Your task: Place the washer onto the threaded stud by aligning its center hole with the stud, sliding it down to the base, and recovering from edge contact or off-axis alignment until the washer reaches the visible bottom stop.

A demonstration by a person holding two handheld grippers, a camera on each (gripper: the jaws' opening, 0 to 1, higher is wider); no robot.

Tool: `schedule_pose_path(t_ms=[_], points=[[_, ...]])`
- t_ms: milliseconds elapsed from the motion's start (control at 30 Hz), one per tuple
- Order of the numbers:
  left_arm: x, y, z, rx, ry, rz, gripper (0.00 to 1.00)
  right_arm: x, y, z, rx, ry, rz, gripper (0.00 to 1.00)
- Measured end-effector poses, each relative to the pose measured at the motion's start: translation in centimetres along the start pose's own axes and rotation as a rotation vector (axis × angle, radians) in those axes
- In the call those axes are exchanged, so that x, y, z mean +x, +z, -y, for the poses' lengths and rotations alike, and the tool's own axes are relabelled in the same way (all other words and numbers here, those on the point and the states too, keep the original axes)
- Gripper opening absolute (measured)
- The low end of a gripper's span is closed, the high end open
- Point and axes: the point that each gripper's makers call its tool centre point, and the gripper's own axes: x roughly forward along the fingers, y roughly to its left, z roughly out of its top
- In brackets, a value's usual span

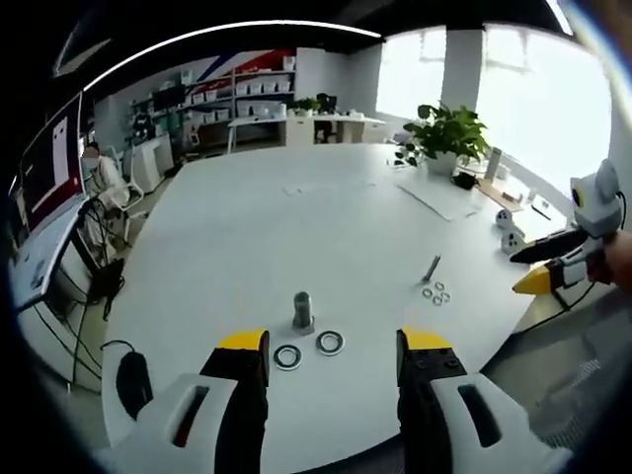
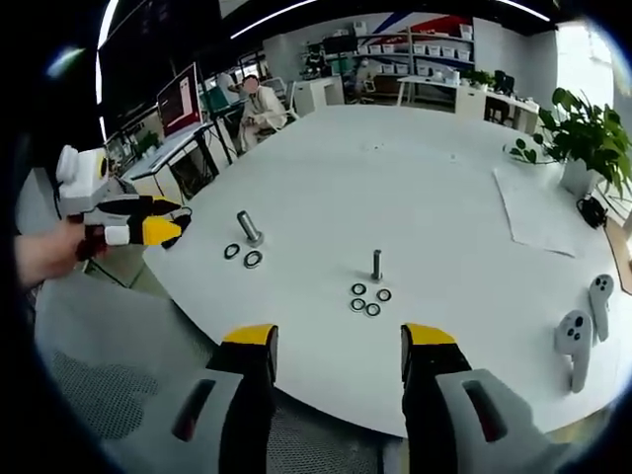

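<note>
Both my tongs open, empty, off the worktop [image 1: 296, 227] edge. Left tongs [image 1: 333, 355] face big stud [image 1: 302, 310], washers [image 1: 308, 350] lower centre, touching nothing. Right tongs [image 2: 339, 351] face small stud [image 2: 376, 265].

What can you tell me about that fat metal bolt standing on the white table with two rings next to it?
The bolt is short, thick and grey, metallic-looking, standing upright on the white table with its wider head at the bottom and its shaft pointing up. Nothing sits on the shaft. Two flat silvery washers lie on the table just in front of it, close but seemingly not touching it. In the right gripper view the same bolt stands near the table's edge. No jaws touch it.
</note>
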Motion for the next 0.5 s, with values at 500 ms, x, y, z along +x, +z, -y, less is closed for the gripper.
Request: schedule_pose_path(t_ms=[500], points=[[3.0,-2.4,-1.4,0.036,-0.029,-0.14,0.5,0.1,-0.2,-0.1,0.016,0.013,-0.008,0.53]])
